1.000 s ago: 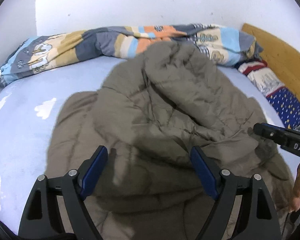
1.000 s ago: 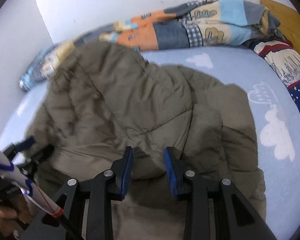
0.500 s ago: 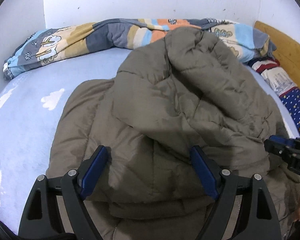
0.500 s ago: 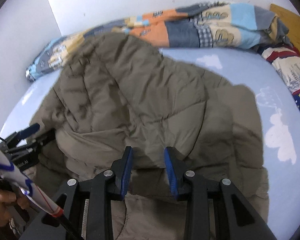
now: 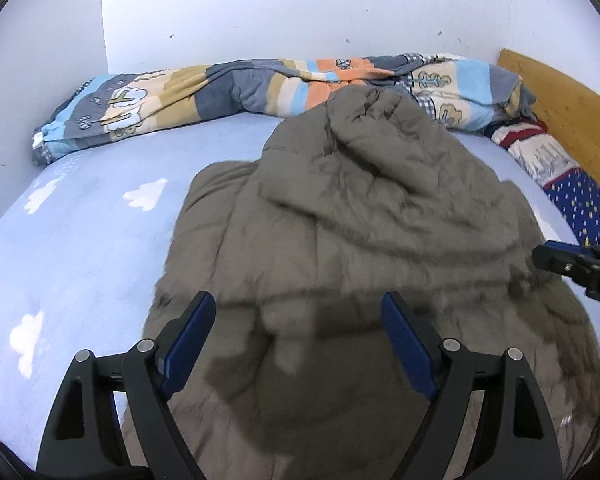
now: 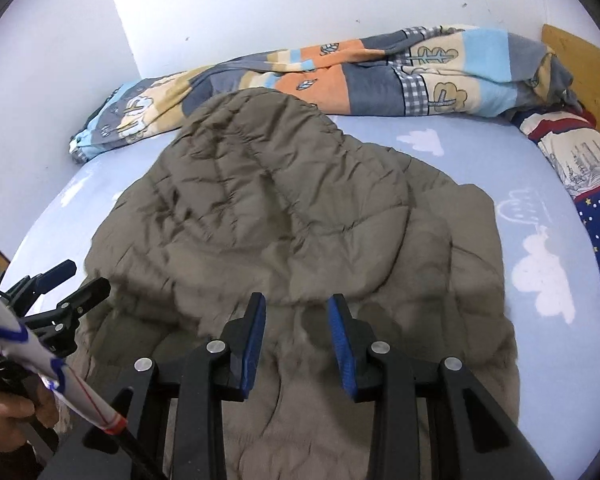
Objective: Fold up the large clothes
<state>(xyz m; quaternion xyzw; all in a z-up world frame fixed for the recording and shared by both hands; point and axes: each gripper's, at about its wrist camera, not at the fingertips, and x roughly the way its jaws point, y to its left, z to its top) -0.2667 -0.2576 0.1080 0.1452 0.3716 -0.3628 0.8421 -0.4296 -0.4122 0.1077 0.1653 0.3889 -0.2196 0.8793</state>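
Blue cloud-print bed [image 5: 80, 248], patterned quilt [image 5: 228, 88] along the wall. Olive puffer jacket [image 5: 360, 216] lies mid-bed, partly folded, its bulky top layer could slide or spring open. Left gripper [image 5: 298, 344] wide open, empty, above the near hem. Right gripper [image 6: 296, 340] part-open, holding nothing, jacket just beyond its tips.

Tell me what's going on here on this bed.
A person with a handheld gripper in each hand is folding a large olive-brown puffer jacket spread on a light blue cloud-print sheet. Part of the jacket is already doubled over on itself. The left gripper hangs open above the near edge, and the right gripper hovers over it with a narrower gap; neither is gripping fabric. A rolled patchwork quilt lies along the wall.
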